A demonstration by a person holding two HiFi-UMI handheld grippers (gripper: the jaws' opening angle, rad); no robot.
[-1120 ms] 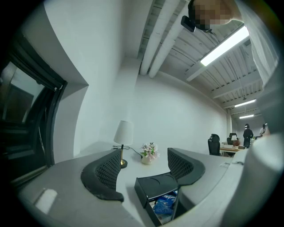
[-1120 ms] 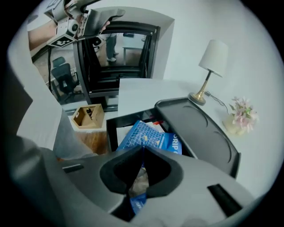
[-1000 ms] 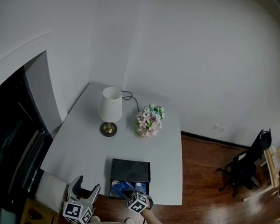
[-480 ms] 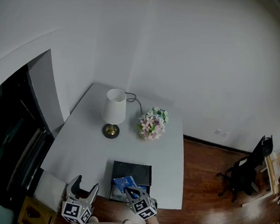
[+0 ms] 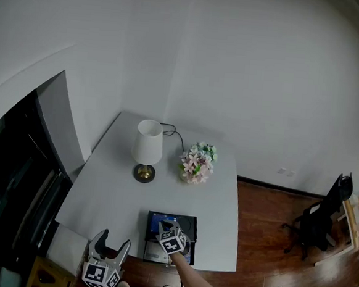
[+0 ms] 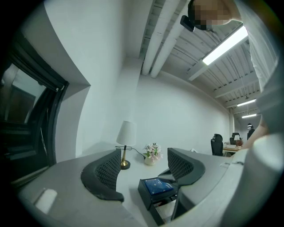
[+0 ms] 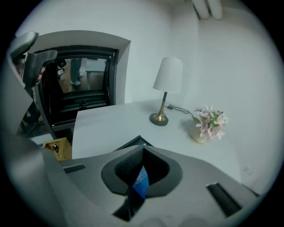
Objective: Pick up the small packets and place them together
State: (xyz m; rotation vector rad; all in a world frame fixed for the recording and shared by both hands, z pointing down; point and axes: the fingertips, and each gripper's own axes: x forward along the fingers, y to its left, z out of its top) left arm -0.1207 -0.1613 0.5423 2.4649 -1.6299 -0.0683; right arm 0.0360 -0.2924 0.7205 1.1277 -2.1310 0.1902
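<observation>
**One packet in right gripper, over the box**

Clamped shut in right gripper (image 7: 142, 170): thin blue packet (image 7: 140, 181), gripped edge-on between the pads. Full squeeze prob. needed for sth this flat & slippery. Angled down & fwd over black box (image 5: 188, 224) at near edge of table (image 5: 101, 189). Aimed, by the look of it, at second packet (image 6: 156, 186) lying flat on top of box, clearest from left gripper view. Hence "together": top of box prob. serving as the pile.

Parked low at near-left, off table's corner: left gripper (image 5: 113, 245). Jaws wide apart, nothing between, just table & box seen beyond. Prob. kept level & out of the way so as not to cross right hand's path; free for a next pick if called for.

Well back on table, apart from the work: lamp (image 5: 148, 150) & flowers (image 5: 197, 163), side by side. No part in the task.

Lower front of box: open, w/ sth pale inside. Can't tell what, nor whether more packets wait there.

Progress, as a guess: one packet down, one in transit, rest unknown. Next step likely: lower over second packet, lay flat, let go. Risks: sticking to a pad on release, or sliding off box edge.
</observation>
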